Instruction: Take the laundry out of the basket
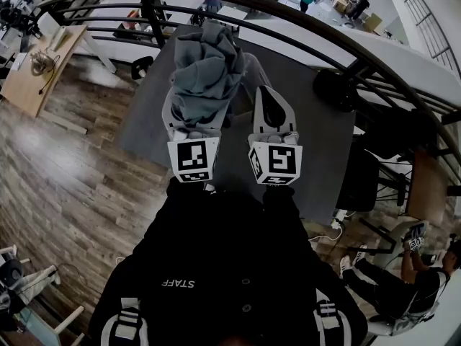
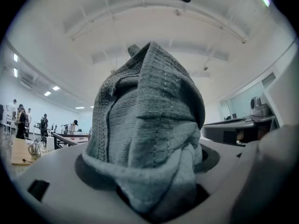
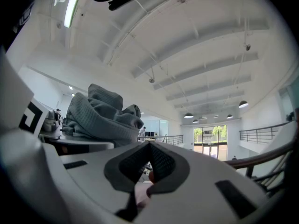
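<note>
Left fingers (image 2: 44, 185) grip garment (image 2: 149, 125), right fingers (image 3: 219, 171) closed

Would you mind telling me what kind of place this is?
Probably an open-plan workshop or office, seemingly on an upper level: a curved black railing, a wooden worktable, and pendant lamps under a high ceiling.

garment (image 1: 205, 71) bunched between my left gripper's (image 1: 194, 125) fingers and spilling past their tips, my right gripper (image 1: 268, 99) just right of it, fingers together on nothing, worktop (image 1: 317, 143) beyond both, railing (image 1: 302, 31) further out
</note>
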A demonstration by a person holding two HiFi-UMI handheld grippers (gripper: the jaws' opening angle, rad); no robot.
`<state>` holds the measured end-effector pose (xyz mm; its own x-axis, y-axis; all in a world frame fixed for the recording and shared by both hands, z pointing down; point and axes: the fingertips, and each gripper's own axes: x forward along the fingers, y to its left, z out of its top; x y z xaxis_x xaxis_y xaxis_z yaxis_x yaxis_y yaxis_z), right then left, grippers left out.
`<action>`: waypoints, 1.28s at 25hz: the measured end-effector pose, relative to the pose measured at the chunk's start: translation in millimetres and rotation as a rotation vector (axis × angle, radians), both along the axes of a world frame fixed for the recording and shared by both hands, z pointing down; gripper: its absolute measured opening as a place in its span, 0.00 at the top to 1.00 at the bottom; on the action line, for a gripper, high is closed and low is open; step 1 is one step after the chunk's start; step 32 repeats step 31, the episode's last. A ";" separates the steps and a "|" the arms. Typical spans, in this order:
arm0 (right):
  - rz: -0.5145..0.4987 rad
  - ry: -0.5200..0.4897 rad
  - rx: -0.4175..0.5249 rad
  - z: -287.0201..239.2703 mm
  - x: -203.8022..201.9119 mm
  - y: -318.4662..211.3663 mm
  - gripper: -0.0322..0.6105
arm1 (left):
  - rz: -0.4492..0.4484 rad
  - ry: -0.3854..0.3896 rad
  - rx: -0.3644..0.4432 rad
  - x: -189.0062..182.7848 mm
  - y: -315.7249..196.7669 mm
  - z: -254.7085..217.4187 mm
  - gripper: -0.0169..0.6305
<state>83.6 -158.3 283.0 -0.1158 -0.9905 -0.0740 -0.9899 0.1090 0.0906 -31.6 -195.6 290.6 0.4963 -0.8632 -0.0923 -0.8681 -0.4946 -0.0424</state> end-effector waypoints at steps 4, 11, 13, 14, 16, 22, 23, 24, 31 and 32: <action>0.004 0.002 0.008 -4.1 3.1 -0.1 0.93 | 0.006 -0.002 0.003 3.0 -0.8 -2.5 0.30; -0.001 0.002 0.009 -1.5 5.5 -4.8 0.93 | 0.006 -0.010 -0.004 7.0 -5.9 2.0 0.30; -0.003 0.004 0.009 -1.4 4.2 -6.5 0.93 | 0.005 -0.010 -0.004 7.0 -7.1 2.2 0.30; -0.004 0.004 0.009 -1.5 3.4 -6.9 0.93 | 0.005 -0.010 -0.004 6.8 -7.3 2.1 0.30; -0.004 0.006 0.010 -2.0 2.7 -7.1 0.93 | 0.005 -0.011 -0.004 6.8 -7.4 1.9 0.30; 0.004 0.003 0.007 -2.3 10.9 -6.5 0.93 | 0.007 -0.016 -0.012 12.7 -7.1 3.0 0.30; 0.004 0.003 0.006 -1.7 11.2 -6.7 0.93 | 0.006 -0.017 -0.013 12.6 -7.4 3.8 0.30; 0.005 0.004 0.005 -1.0 11.0 -7.0 0.93 | 0.005 -0.017 -0.015 12.2 -8.0 4.5 0.30; 0.020 -0.001 0.007 2.6 9.6 -10.3 0.93 | 0.001 -0.020 -0.027 8.4 -12.9 11.2 0.30; 0.020 -0.001 0.007 2.6 9.6 -10.3 0.93 | 0.001 -0.020 -0.027 8.4 -12.9 11.2 0.30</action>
